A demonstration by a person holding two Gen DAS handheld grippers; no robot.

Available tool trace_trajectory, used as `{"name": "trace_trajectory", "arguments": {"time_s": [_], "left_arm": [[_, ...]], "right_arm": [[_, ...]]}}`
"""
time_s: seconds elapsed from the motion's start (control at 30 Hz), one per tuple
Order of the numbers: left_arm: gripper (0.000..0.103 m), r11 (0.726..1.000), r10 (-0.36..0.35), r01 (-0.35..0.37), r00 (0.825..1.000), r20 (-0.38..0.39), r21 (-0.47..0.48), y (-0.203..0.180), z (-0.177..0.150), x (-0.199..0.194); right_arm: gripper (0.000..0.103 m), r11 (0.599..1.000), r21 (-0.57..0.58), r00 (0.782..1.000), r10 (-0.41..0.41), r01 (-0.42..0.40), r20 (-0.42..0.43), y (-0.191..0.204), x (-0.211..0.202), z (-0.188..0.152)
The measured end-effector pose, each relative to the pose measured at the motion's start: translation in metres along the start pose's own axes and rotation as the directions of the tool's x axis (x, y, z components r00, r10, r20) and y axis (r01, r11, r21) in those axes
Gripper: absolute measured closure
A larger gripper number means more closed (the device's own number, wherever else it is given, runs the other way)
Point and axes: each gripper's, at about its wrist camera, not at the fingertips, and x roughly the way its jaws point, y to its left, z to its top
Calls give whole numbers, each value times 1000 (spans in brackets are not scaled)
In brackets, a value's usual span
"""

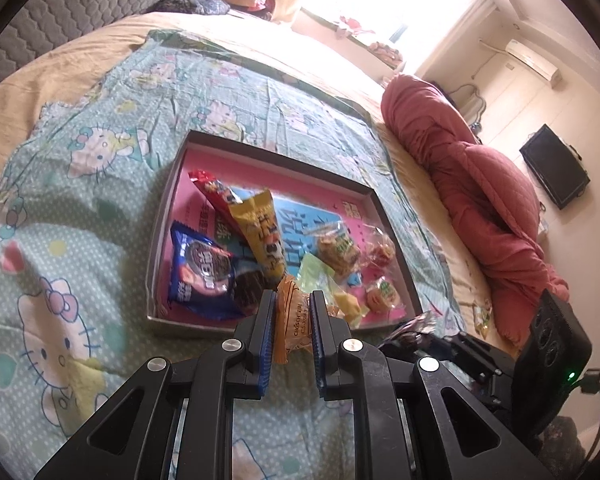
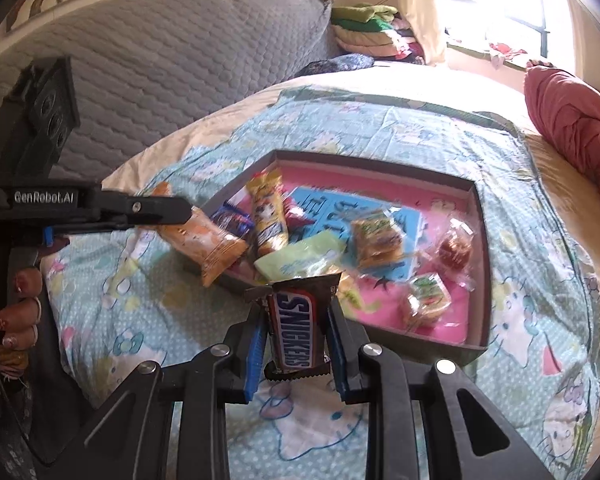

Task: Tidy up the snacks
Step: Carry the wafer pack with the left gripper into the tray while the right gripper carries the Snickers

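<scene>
A shallow grey box with a pink floor (image 1: 284, 168) (image 2: 452, 184) lies on the bed and holds several snacks: a blue cookie pack (image 1: 202, 270), a yellow packet (image 1: 260, 232) (image 2: 266, 212), a red packet (image 1: 210, 188), a pale green packet (image 2: 304, 256) and clear-wrapped biscuits (image 1: 338, 252) (image 2: 378, 238). My left gripper (image 1: 292, 300) (image 2: 188, 214) is shut on an orange snack packet (image 1: 294, 320) (image 2: 208, 246) at the box's near edge. My right gripper (image 2: 296, 312) is shut on a Snickers bar (image 2: 296, 330) just in front of the box.
The box sits on a Hello Kitty sheet (image 1: 80, 200) (image 2: 148, 320). A rolled red quilt (image 1: 480, 184) (image 2: 572, 120) lies to the right. A grey padded headboard (image 2: 172, 60) and folded clothes (image 2: 368, 28) are behind. A small wrapped sweet (image 1: 482, 318) lies by the quilt.
</scene>
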Motion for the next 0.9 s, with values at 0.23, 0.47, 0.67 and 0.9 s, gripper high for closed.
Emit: {"name": "trace_trajectory", "arguments": {"time_s": [0.23, 0.47, 0.67, 0.9], "left_arm": [[86, 999, 43, -43, 999, 10, 17, 0, 7, 7], [86, 997, 72, -73, 997, 12, 35, 0, 12, 16], [86, 995, 87, -87, 996, 6, 41, 2, 15, 26], [86, 994, 101, -101, 995, 3, 39, 6, 16, 36]], "right_arm": [[74, 999, 51, 999, -17, 15, 32, -20, -2, 11], [74, 997, 66, 998, -32, 29, 50, -29, 3, 20], [74, 996, 81, 998, -43, 39, 47, -38, 10, 25], [74, 994, 96, 998, -49, 45, 44, -45, 16, 27]]}}
